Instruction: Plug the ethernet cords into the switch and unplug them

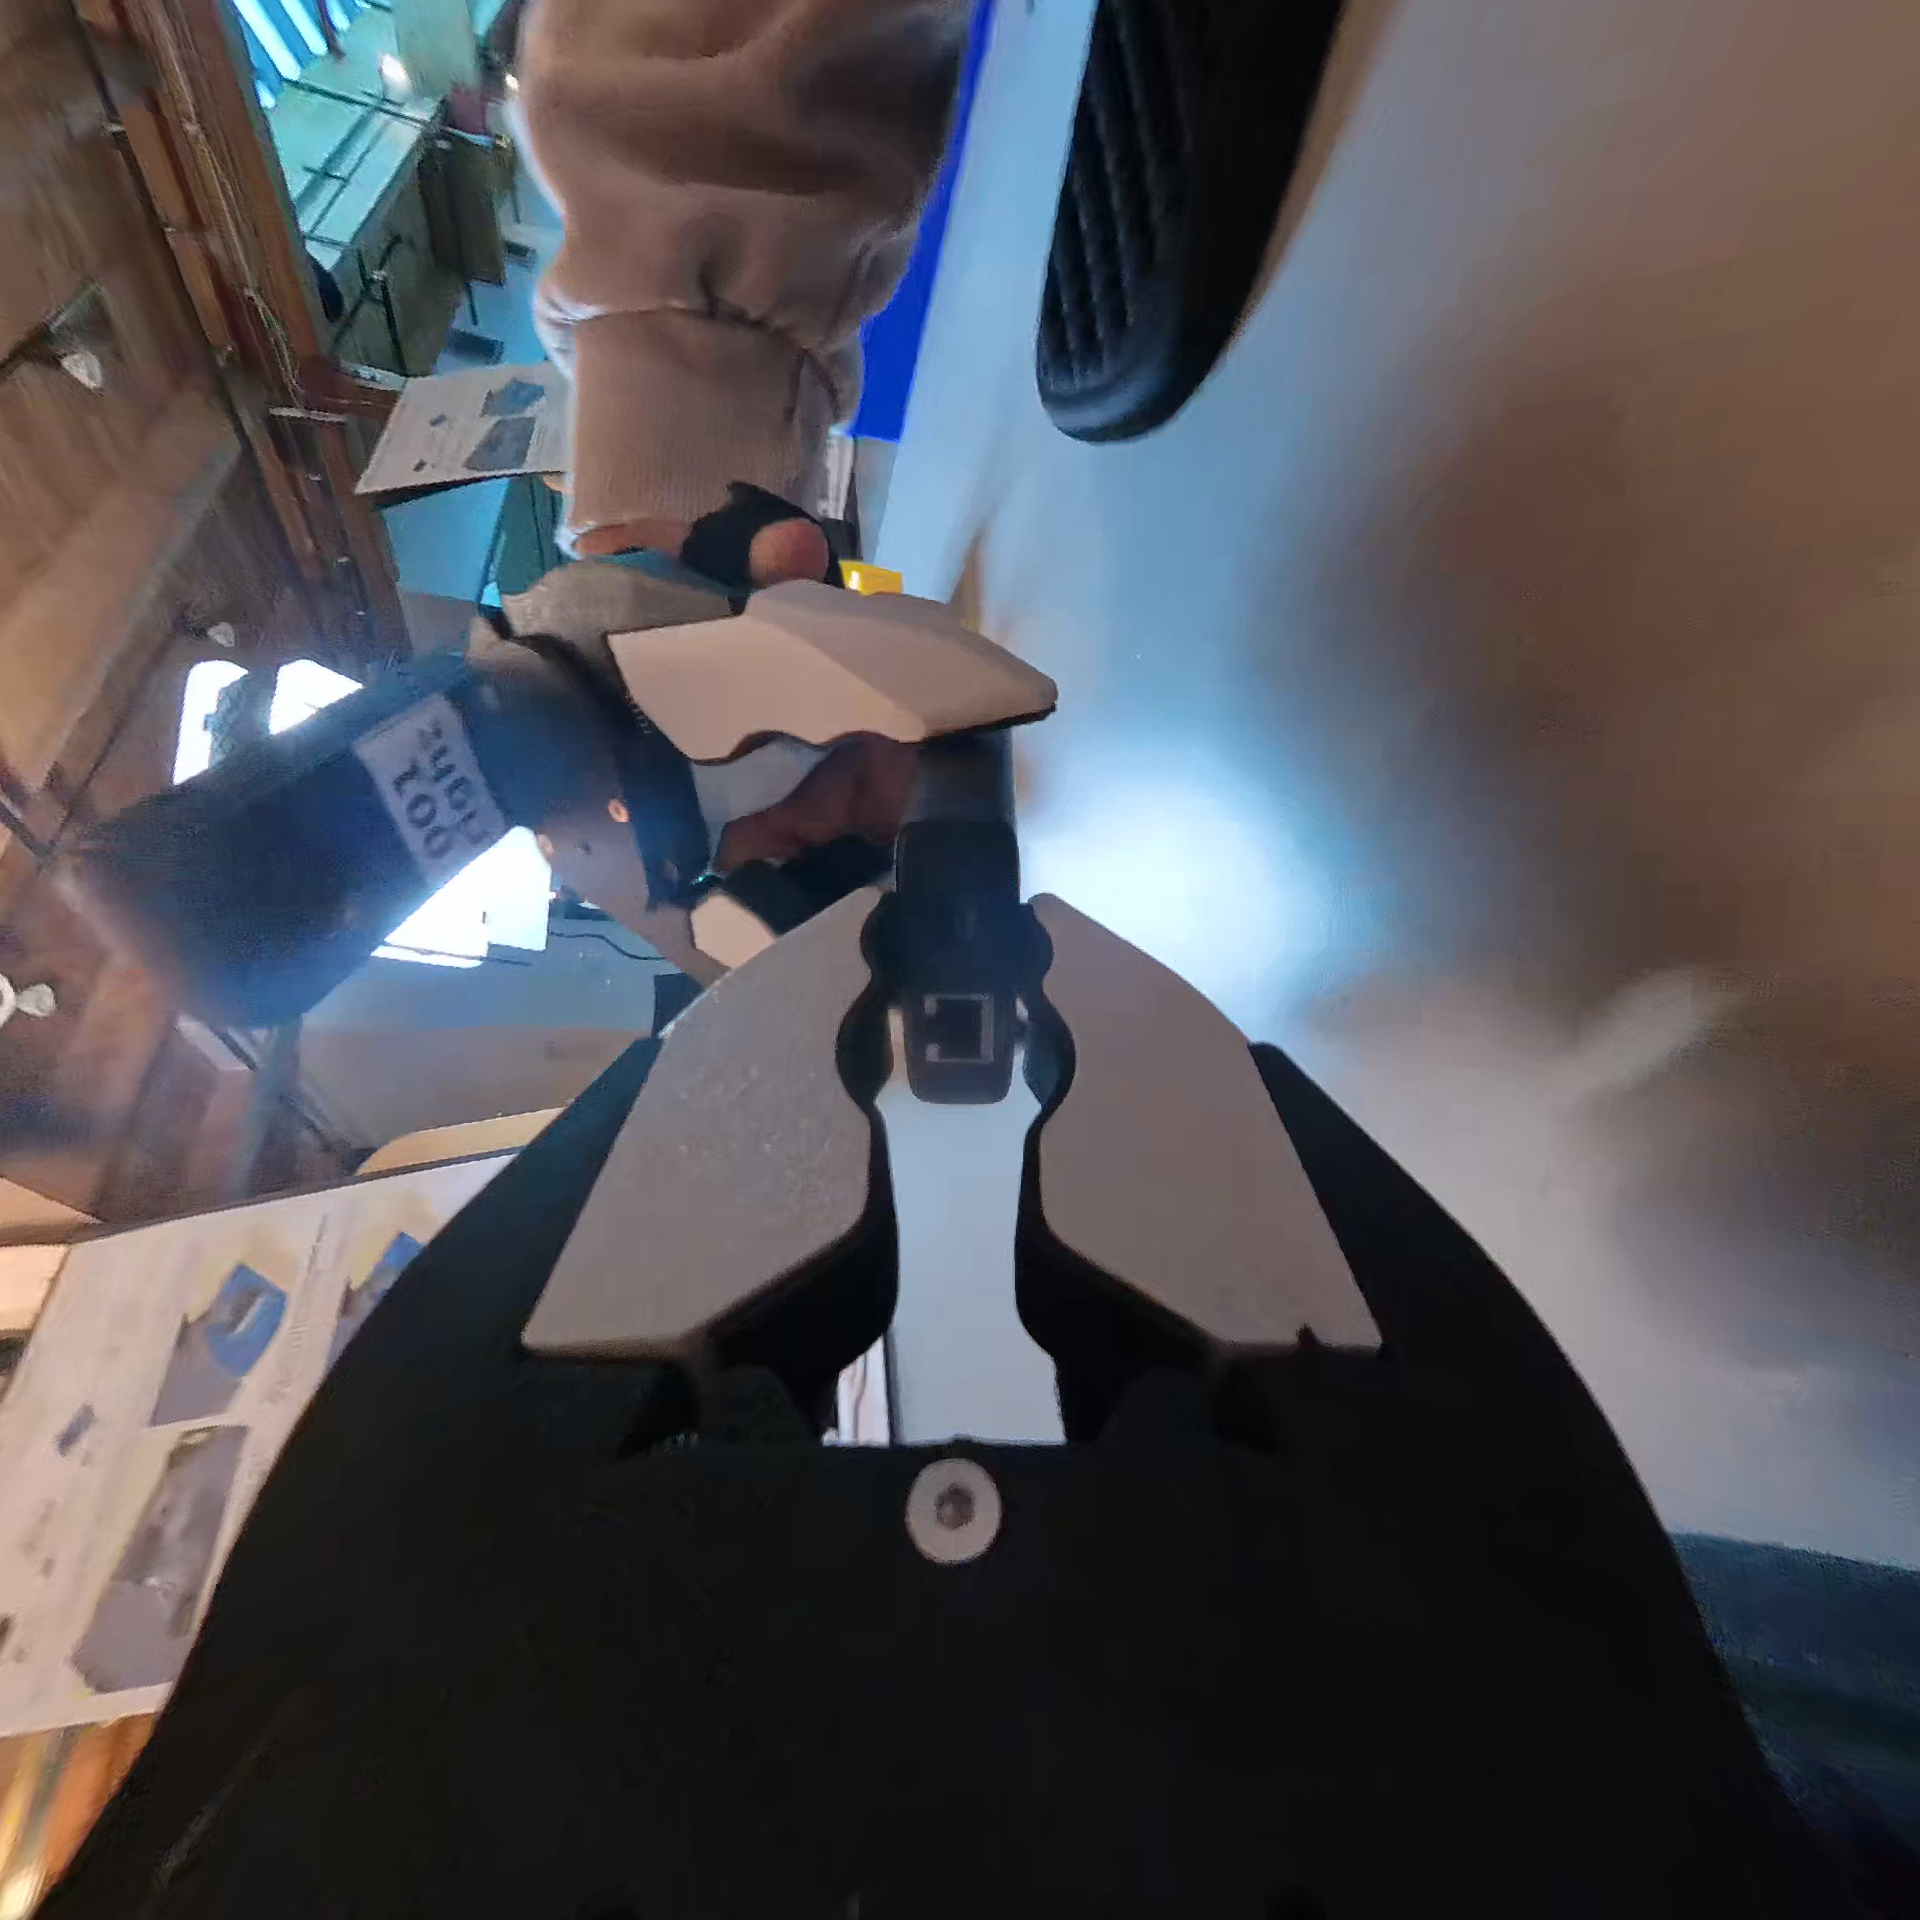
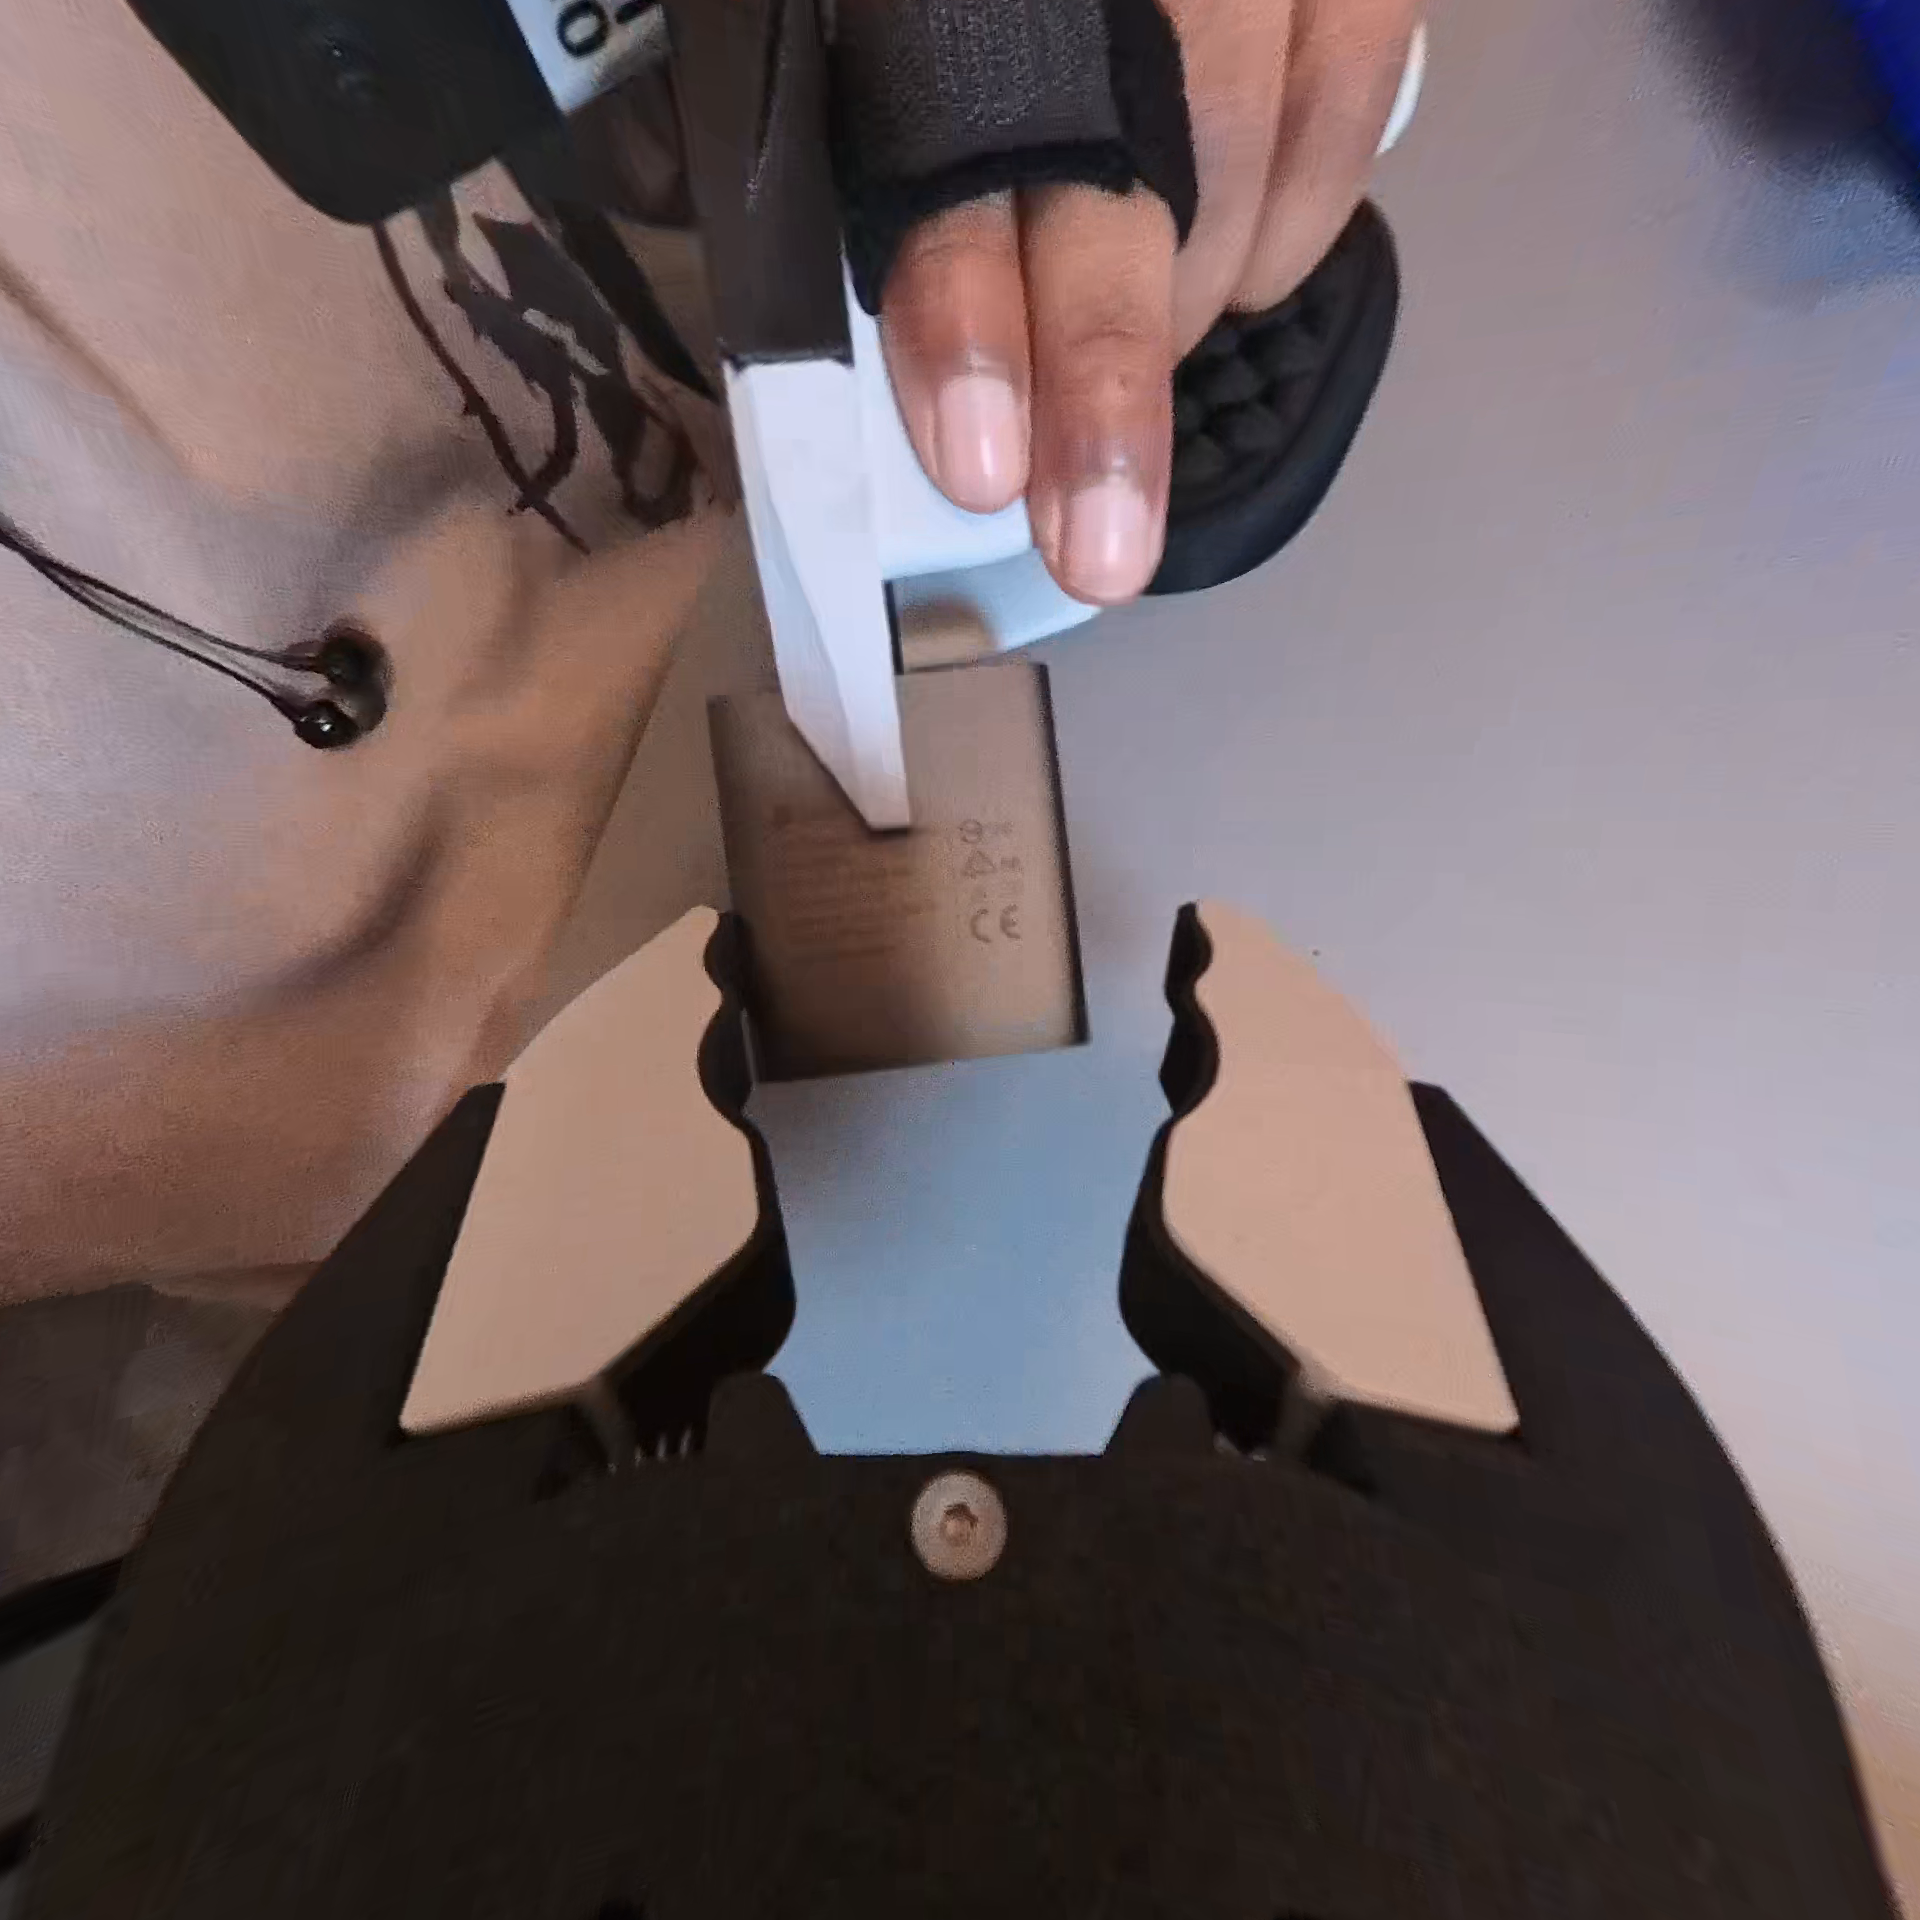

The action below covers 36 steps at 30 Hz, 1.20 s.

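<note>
Now your left gripper point(image 1: 956, 1029) clenched on small dark switch point(image 1: 958, 997), open port facing camera, held above pale table point(image 1: 1195, 727). Your right gripper point(image 2: 961, 997) released, jaws spread wide, left finger point(image 2: 727, 997) just beside switch's grey labelled face point(image 2: 935, 914). Gloved hand point(image 2: 1049, 343) on left gripper beyond. No cord visible.

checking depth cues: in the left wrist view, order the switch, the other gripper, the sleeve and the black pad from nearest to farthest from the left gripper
1. switch: gripped between the jaws of the left gripper.
2. other gripper: just beyond the switch, centre-left.
3. sleeve: farther up, upper left.
4. black pad: top right; too close to the sleeve to rank surely.
</note>
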Motion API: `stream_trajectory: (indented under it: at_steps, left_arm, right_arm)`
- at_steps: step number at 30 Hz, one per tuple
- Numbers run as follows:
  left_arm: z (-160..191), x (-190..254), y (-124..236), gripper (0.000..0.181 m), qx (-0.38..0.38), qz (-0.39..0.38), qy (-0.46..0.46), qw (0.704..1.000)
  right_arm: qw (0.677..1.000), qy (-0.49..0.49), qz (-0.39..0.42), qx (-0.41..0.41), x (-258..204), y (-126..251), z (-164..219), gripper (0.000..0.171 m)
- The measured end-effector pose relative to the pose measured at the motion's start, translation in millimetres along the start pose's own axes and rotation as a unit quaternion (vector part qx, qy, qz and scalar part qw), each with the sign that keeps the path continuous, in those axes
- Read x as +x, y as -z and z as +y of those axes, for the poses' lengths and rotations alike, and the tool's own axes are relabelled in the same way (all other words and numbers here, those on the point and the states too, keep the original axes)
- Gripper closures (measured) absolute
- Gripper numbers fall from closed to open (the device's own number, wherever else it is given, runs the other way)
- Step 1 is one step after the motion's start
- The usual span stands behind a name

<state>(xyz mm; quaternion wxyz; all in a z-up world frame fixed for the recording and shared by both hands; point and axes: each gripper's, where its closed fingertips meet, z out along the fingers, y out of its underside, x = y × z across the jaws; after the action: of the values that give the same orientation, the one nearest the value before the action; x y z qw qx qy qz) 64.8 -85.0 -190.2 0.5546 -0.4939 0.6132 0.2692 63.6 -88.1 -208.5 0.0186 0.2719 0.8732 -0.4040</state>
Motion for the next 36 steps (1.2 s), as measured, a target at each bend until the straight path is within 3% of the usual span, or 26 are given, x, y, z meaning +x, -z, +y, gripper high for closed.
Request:
stream_trajectory:
  at_steps: [1, 4, 7, 10, 13, 16, 18, 21, 23, 27, 32, 36]
  left_arm:
    - [2.0, 3.5, -0.8, 0.16, -0.007, 0.006, -0.013, 1.0]
    - [6.3, 4.4, -0.9, 0.159, -0.007, 0.004, 0.001, 1.0]
    - [17.5, -10.4, 0.1, 0.156, -0.011, -0.018, 0.085, 0.996]
    - [28.6, -35.0, 12.7, 0.157, 0.01, -0.056, 0.188, 0.98]
    - [44.0, -48.4, 24.0, 0.159, 0.023, -0.072, 0.277, 0.958]
    - [62.6, -46.9, 25.8, 0.16, 0.001, -0.076, 0.319, 0.945]
    - [77.4, -42.3, 22.7, 0.16, -0.027, -0.072, 0.352, 0.933]
    - [100.4, -36.2, 20.3, 0.16, -0.063, -0.067, 0.415, 0.905]
    - [114.3, -34.0, 22.5, 0.161, -0.08, -0.071, 0.44, 0.892]
    - [127.8, -27.2, 23.8, 0.162, -0.091, -0.067, 0.457, 0.882]
    - [130.6, -15.7, 17.4, 0.163, -0.092, -0.046, 0.469, 0.877]
    - [131.3, -11.5, 15.7, 0.163, -0.096, -0.04, 0.47, 0.877]
  right_arm:
    - [1.0, 0.017, -0.012, -0.02, -4.9, -4.2, 1.7, 0.107]
    - [0.998, 0.036, 0.014, -0.051, -1.6, -6.7, 4.6, 0.108]
    - [0.997, 0.039, 0.051, -0.031, 7.9, 6.6, 0.4, 0.108]
    - [0.993, 0.043, 0.103, -0.025, 19.3, 43.1, -1.8, 0.108]
    - [0.979, 0.015, 0.202, -0.011, 54.1, 122.7, -2.7, 0.108]
    - [0.934, -0.039, 0.354, -0.023, 114.2, 236.0, 16.3, 0.108]
    - [0.886, -0.096, 0.448, -0.067, 158.3, 308.5, 53.5, 0.108]
    - [0.845, -0.206, 0.477, -0.126, 206.9, 360.9, 129.7, 0.108]
    - [0.834, -0.259, 0.463, -0.15, 232.9, 364.6, 173.0, 0.108]
    - [0.847, -0.306, 0.393, -0.185, 265.4, 333.0, 224.6, 0.107]
    - [0.861, -0.313, 0.353, -0.191, 290.6, 299.7, 243.5, 0.108]
    - [0.849, -0.303, 0.378, -0.212, 291.2, 309.9, 248.0, 0.11]
